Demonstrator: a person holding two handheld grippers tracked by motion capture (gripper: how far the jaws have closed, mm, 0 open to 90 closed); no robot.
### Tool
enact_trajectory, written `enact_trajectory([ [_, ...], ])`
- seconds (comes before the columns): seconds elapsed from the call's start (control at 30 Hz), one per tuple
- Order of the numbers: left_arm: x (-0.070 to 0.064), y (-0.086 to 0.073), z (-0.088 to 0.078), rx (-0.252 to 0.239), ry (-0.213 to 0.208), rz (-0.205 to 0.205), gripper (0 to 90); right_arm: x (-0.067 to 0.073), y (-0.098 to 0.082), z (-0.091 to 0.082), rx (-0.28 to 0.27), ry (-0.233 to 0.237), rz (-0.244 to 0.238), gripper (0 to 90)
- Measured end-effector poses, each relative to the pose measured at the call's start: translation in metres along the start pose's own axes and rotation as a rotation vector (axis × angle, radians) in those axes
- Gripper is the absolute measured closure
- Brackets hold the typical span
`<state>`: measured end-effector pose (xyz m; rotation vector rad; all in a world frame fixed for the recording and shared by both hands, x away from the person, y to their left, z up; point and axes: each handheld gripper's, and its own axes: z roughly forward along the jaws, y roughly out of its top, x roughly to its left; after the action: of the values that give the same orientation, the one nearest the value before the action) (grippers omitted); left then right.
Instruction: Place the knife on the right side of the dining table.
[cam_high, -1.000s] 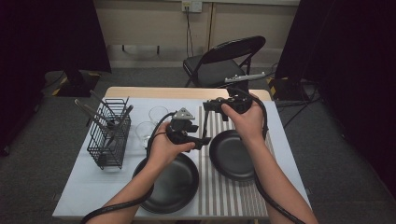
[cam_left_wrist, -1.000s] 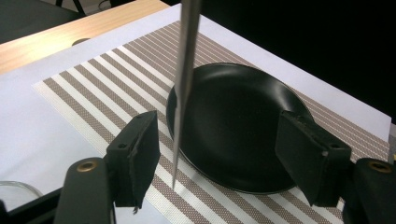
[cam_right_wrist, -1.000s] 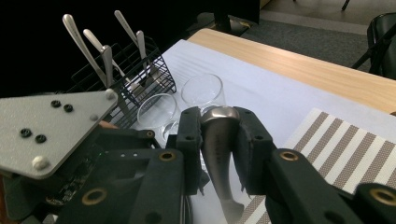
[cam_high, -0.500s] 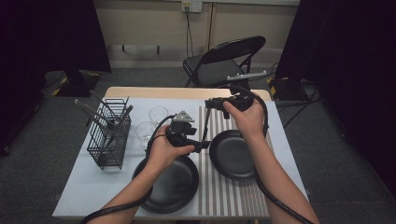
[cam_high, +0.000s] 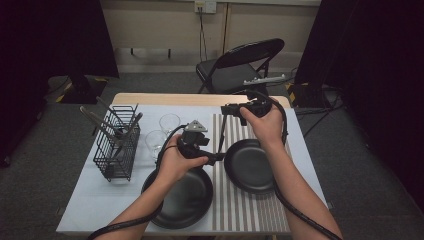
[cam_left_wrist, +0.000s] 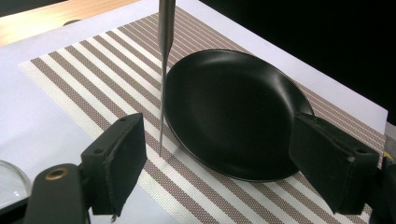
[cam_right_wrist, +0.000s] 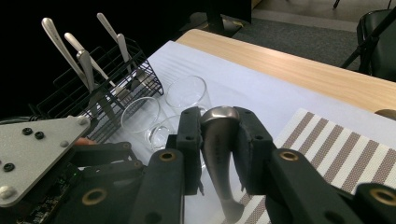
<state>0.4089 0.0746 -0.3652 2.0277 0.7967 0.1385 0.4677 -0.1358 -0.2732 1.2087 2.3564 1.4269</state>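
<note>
While the right gripper (cam_right_wrist: 217, 154) has its fingers clamped on the handle end of a slim steel knife (cam_left_wrist: 163, 70), the blade hangs point-down just beside the matte black round plate (cam_left_wrist: 233, 112) over the brown-striped placemat (cam_left_wrist: 93, 79). The left gripper (cam_left_wrist: 215, 163), fingers just spread wide with the blade between them untouched, could knock it. A loose pinch might let it swing or drop onto the plate.

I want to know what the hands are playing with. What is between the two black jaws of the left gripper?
In the left gripper view, a thin metal knife hangs point down between the open jaws, beside the black plate. The right gripper holds its handle.
</note>
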Motion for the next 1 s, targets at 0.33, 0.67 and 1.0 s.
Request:
enact_trajectory([
  [0.33,0.002,-0.004,0.001,0.01,-0.02,0.001,17.5,-0.01,0.001,0.001,-0.005,-0.006,0.006,73.7],
  [0.67,0.006,-0.007,0.001,0.011,-0.016,-0.018,17.8,-0.018,0.004,0.007,-0.008,-0.019,0.001,73.7],
  [1.0,0.009,-0.012,0.003,0.035,-0.013,-0.019,17.9,-0.022,0.009,0.013,-0.013,-0.024,-0.002,73.7],
])
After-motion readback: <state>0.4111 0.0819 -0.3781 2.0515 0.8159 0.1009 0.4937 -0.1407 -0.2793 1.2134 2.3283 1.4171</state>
